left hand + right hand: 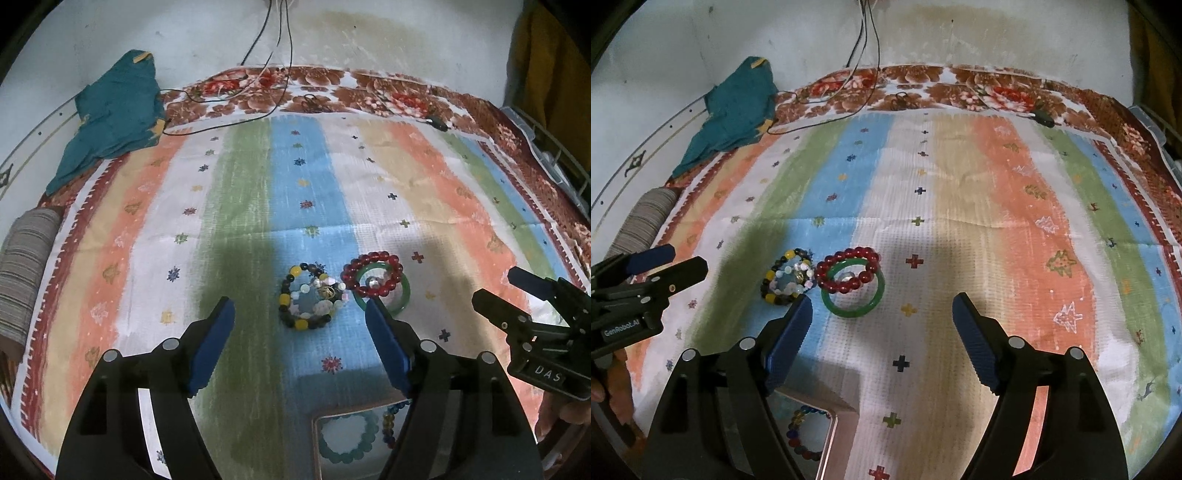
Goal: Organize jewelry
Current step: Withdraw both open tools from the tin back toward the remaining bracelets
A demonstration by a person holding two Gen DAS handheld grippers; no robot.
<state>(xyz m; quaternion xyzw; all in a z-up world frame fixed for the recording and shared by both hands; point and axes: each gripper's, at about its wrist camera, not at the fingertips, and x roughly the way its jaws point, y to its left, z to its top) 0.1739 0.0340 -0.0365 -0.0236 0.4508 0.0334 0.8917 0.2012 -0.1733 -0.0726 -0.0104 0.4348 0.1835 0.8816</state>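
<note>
On the striped cloth lie a black-and-yellow bead bracelet (295,295) with pale bead bracelets (325,299) inside it, and a red bead bracelet (373,273) resting on a green bangle (404,295). They also show in the right wrist view: black-and-yellow bracelet (775,284), red bracelet (847,273), green bangle (853,306). A pink-rimmed tray (317,443) near me holds a pale blue bracelet (349,439) and a multicoloured one (801,432). My left gripper (301,314) is open and empty, just short of the bracelets. My right gripper (882,314) is open and empty, right of the bangle.
A teal cloth (114,114) lies at the back left, with black cables (273,55) and scissors (314,103) along the back edge. A striped grey roll (26,273) sits at the left edge. A wire rack (554,147) stands at the right.
</note>
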